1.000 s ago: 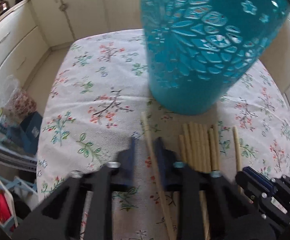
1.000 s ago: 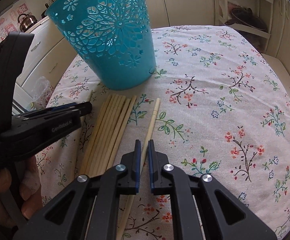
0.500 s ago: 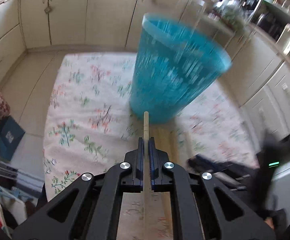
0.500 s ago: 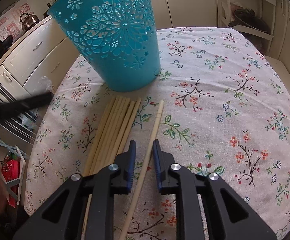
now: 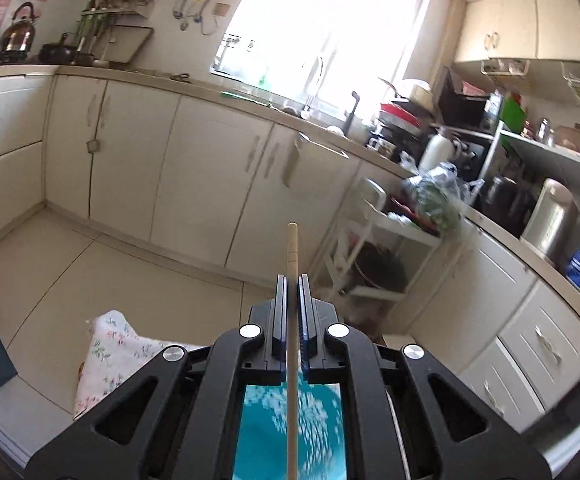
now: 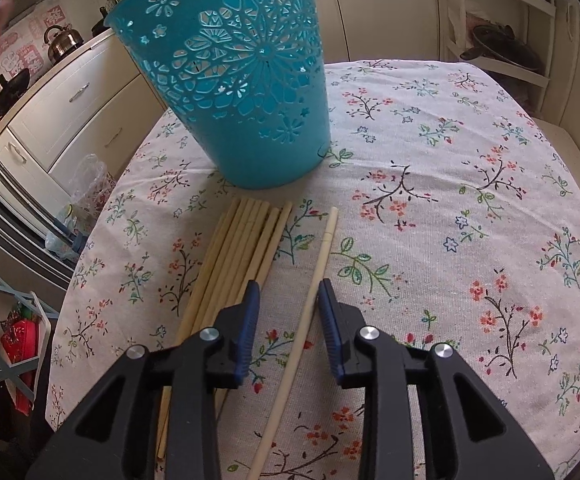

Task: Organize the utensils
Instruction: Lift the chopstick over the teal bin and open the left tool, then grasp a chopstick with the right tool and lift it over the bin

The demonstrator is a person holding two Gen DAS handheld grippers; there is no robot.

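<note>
Now lone chopstick (image 6: pixel 310 312) between spread right gripper (image 6: pixel 285 294) fingers.

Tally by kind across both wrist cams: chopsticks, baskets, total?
Bundled chopsticks: about 7, edges overlap
Loose chopstick between the open right gripper fingers: 1
Held chopstick in the left gripper: 1
Teal basket: 1
Total: about 10

Left tool (image 5: pixel 292 280) raised, pointing level, fingers pressed together on a thin stick (image 5: pixel 292 248), right tool (image 6: pixel 285 292) low, angled downward, fingers spread wide
</note>
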